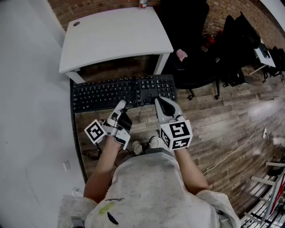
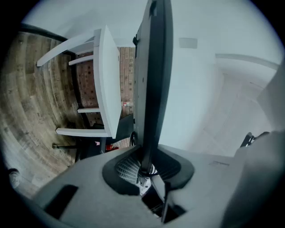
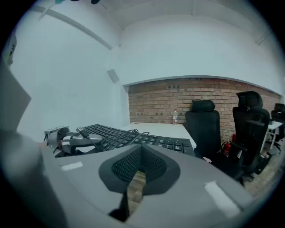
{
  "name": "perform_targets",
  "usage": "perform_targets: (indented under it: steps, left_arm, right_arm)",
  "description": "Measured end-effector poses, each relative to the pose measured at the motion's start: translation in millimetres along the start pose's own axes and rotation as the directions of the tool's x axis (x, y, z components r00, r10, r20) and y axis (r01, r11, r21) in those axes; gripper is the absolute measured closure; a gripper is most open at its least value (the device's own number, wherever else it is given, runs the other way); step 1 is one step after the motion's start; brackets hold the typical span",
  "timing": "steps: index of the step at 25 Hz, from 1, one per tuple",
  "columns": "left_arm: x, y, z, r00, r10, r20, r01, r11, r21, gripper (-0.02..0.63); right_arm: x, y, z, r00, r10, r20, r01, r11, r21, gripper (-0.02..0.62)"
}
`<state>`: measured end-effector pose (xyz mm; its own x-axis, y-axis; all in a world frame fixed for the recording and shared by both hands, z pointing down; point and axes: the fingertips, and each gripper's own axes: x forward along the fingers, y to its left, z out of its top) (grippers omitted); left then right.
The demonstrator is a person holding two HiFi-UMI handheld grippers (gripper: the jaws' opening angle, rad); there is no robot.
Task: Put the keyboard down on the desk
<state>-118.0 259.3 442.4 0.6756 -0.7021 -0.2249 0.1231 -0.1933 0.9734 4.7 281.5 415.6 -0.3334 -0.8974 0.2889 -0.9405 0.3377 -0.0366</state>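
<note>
1. Only the left gripper view shows the left gripper [image 2: 144,167] clamped on the keyboard [image 2: 153,80]. The keyboard's thin dark edge rises straight up from between the pads. In the head view this gripper [image 1: 121,105] merely meets the keyboard's near edge, left of the middle.
2. Only the head view shows where the keyboard [image 1: 111,92] is. It is held level in the air just in front of the white desk [image 1: 113,38], above the wooden floor [image 1: 222,120], not resting on the desk.
3. Only the right gripper view shows the right gripper [image 3: 141,153] with its jaws pressed together and nothing between them. It also shows a cable [image 3: 133,132] looped over the keys.
4. The keyboard is black and full-width, with its number pad at the person's right and its long side running across the body.
5. In the left gripper view the keyboard is edge-on, so no keys show.
6. The bottle [image 1: 142,3] at the desk's far edge is cut off by the top of the head view.
7. The right gripper's tips [image 1: 159,101] sit at the keyboard's near edge. Whether they touch it cannot be told.
</note>
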Motion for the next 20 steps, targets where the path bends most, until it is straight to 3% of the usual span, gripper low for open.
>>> perform_targets:
  steps: [20]
  left_arm:
    - [-2.6,0.2,0.1,1.0,-0.025,-0.008,0.025,1.0,-0.014,0.531]
  right_arm:
    - [-1.2,4.0,1.1,0.999,-0.033,0.028,0.033,0.999,0.0,0.584]
